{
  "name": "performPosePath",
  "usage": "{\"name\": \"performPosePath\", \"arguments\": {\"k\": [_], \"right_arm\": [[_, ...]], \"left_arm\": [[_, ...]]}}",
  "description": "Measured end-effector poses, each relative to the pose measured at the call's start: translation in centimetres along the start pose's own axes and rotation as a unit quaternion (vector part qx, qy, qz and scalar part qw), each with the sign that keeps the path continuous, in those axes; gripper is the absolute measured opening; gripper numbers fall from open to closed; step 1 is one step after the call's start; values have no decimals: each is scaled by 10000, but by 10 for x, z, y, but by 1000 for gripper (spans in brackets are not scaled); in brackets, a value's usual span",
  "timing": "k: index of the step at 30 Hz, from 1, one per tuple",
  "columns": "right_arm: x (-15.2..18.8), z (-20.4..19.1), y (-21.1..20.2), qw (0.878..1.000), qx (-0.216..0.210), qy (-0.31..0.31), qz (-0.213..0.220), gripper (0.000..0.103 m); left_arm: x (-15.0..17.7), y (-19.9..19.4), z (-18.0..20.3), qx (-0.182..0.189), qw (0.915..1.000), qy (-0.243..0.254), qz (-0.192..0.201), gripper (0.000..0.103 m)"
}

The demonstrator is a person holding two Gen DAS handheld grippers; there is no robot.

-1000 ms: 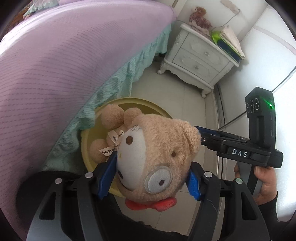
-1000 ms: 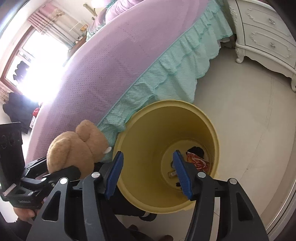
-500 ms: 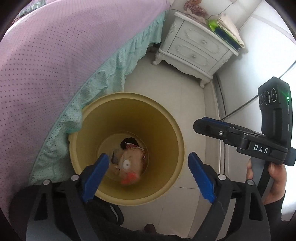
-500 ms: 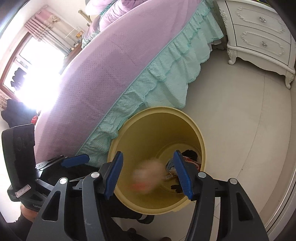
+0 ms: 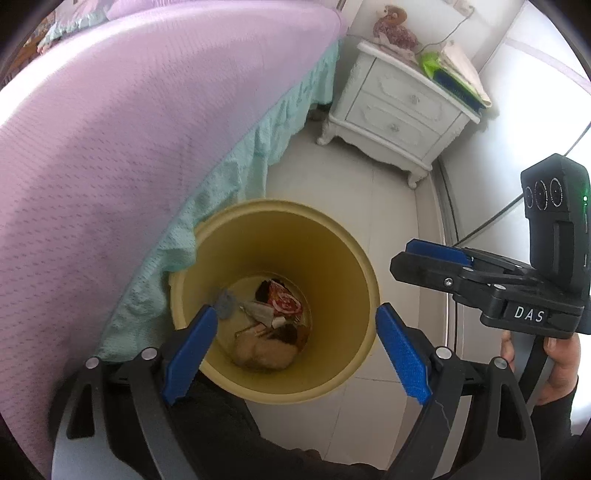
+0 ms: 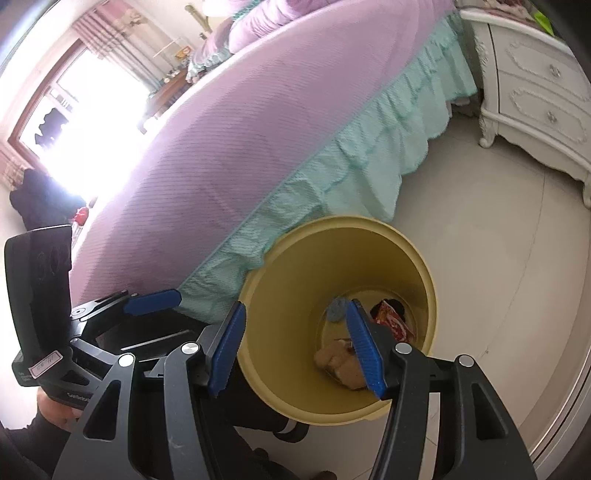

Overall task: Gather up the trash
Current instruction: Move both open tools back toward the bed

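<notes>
A yellow bin (image 5: 354, 258) (image 6: 424, 273) stands on the floor beside the bed. At its bottom lies a tan teddy bear (image 5: 264, 352) (image 6: 338, 360) with a red wrapper (image 5: 282, 301) (image 6: 393, 321) and other scraps. My left gripper (image 5: 293, 341) hangs open above the bin's mouth, nothing between its blue pads. My right gripper (image 6: 297, 345) is also open and empty over the bin's near rim. In the left wrist view the right gripper (image 5: 436, 254) is off to the right, held by a hand (image 5: 557, 365).
A purple bed (image 5: 110, 147) with a teal frill (image 6: 332, 173) runs along the bin's left. A white nightstand (image 5: 399, 114) (image 6: 535, 88) stands in the far corner with books and a plush toy (image 5: 393, 27) on it. Pale floor tiles (image 6: 480, 221) lie to the right.
The left gripper opened and let go of the teddy bear, which dropped to the bin's bottom. Both grippers then rose a little above the bin.
</notes>
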State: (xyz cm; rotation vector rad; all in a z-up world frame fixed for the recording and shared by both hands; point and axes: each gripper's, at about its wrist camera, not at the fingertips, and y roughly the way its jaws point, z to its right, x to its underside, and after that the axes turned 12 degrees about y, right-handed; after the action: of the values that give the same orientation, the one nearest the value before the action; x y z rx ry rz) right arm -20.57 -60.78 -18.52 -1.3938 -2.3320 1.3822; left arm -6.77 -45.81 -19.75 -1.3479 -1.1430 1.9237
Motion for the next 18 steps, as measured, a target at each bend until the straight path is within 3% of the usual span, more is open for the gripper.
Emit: {"name": "performPosePath", "arguments": {"k": [9, 12, 14, 15, 18], "right_arm": [[-4, -80, -28, 9920, -560, -1010, 513, 60], [-3, -123, -26, 9838, -887, -1455, 550, 64], [-1, -151, -21, 9787, -1004, -1691, 587, 74], [0, -163, -19, 9757, -1077, -1804, 615, 81], [2, -206, -12, 9635, -1355, -2222, 634, 87]], "left_arm": [[15, -84, -36, -881, 9916, -452, 832, 88], [29, -116, -55, -1303, 9838, -730, 992, 91], [41, -140, -70, -1669, 9761, -922, 1046, 94], [46, -150, -76, -1842, 9716, -998, 1101, 95], [67, -189, -96, -2406, 9536, -1268, 1292, 99]]}}
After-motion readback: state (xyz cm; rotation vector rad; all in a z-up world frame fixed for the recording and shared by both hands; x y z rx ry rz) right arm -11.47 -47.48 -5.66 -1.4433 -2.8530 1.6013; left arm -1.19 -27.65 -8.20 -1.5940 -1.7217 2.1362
